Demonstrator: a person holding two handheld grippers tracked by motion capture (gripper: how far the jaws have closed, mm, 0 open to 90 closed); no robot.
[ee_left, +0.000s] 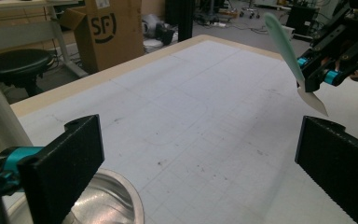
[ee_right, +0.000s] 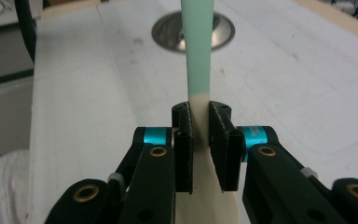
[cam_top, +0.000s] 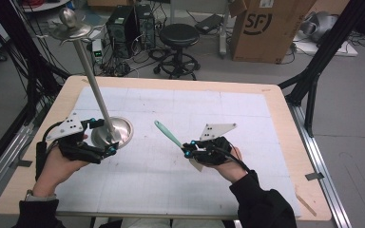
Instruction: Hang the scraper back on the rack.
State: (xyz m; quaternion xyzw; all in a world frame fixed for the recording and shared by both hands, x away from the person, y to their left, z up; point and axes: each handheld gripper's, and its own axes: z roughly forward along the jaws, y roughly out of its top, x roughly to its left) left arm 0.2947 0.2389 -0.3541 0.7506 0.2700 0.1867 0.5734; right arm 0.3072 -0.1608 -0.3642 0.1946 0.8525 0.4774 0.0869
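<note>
Near the middle of the desk (cam_top: 247,102), the right tool (cam_top: 188,151) is gripping a mint-and-cream spatula (cam_top: 167,133) at its neck, jaws closed tight on it, holding it above the surface. Its long axis is pointing far-left toward the steel stand (cam_top: 105,124), handle leading. The left tool (cam_top: 108,148) is waiting wide open and empty beside the stand's base; keeping the squeeze centred should prevent twisting.

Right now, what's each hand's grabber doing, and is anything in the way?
Left gripper open beside the metal stand's base. Right gripper shut on the green-and-cream spatula, lifted off the table. White mat ahead bare, nothing blocking.
</note>
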